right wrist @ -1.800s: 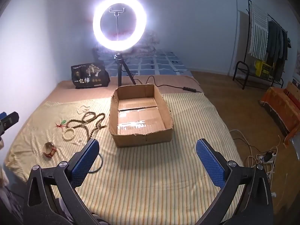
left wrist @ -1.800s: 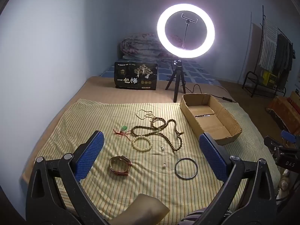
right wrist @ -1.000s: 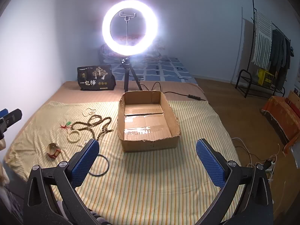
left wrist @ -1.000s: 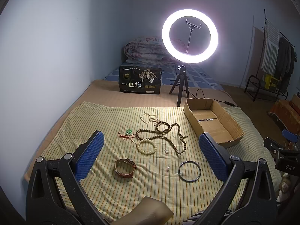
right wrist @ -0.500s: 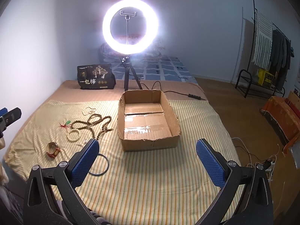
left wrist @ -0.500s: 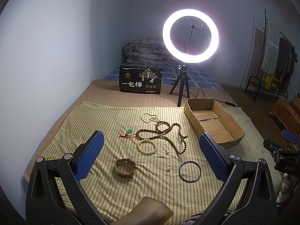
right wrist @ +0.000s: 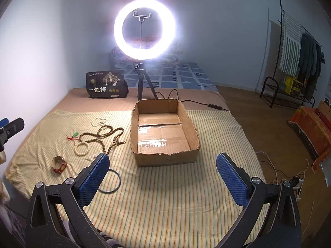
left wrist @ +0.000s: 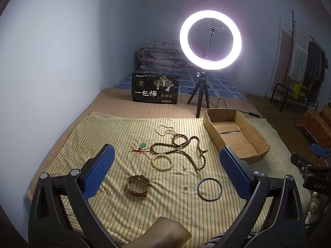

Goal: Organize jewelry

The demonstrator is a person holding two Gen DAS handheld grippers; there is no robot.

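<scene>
Yellow striped cloth [left wrist: 124, 136] covers a low bed-like surface in a dim room, lit by a glowing ring light [left wrist: 210, 39] on a small tripod at the far edge. Both grippers hover above the near edge of the cloth. Seen from its own camera, the left gripper [left wrist: 165, 168] has its blue-padded fingers [left wrist: 98, 170] spread wide apart, holding and touching nothing. The right gripper [right wrist: 163, 175] is spread equally wide and also holds nothing. Ahead of the left gripper, the jewelry lies loose on the cloth: a red-brown watch [left wrist: 138, 185] nearest, with a thin dark bangle [left wrist: 209, 189] lying flat to its right. Two tiny pearl-like beads [left wrist: 184, 167] rest between them, well apart from each other. Further out sits a cream bead bracelet [left wrist: 162, 161], just beside a long brown bead necklace [left wrist: 186, 146] that snakes in loose loops. A small green pendant on red cord [left wrist: 142, 146] lies to the left of the necklace, and a fine white bead strand [left wrist: 163, 129] lies beyond it. To the right of the jewelry stands an open cardboard box [right wrist: 164, 157], shallow and rectangular with ragged edges. From the right wrist view its floor appears bare apart from shiny clear tape. A black printed bag [left wrist: 155, 88] stands beyond the cloth, near the tripod.
</scene>
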